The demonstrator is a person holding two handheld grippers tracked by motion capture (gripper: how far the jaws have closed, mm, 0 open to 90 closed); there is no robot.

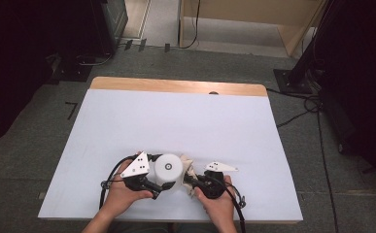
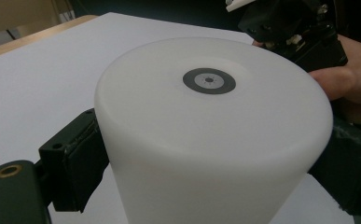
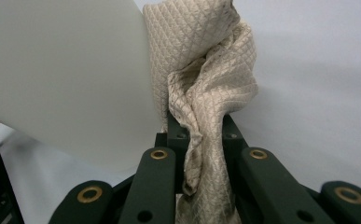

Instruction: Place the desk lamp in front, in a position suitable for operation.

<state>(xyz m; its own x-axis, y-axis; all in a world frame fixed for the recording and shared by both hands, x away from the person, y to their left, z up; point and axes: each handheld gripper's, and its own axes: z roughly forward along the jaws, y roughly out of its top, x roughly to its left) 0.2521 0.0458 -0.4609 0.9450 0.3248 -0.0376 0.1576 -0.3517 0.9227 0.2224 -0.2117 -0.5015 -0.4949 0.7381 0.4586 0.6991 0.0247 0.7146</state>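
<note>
White plastic cylinder (image 1: 168, 170) stands upright near the front edge of the table (image 1: 176, 116), a little left of that edge's middle, flat end up with a small grey ring mark at its centre. Left claw (image 1: 157, 190) is clamped around it: in the left gripper view one black jaw presses the cylinder's left wall and the other its right wall, so the body sits fully between them.

Cream quilted cloth (image 3: 201, 93) lies directly right of the cylinder, bunched and touching its side wall. Right claw (image 3: 200, 140) is closed tight on a twist of this cloth, the fabric rising out from between the jaws and fanning against the curved wall.

Key relation: cylinder's axis is vertical, cloth bears on its right flank, and the right claw is the nearer one to that flank. Judged step: wiping the wall while the left claw steadies it.
</note>
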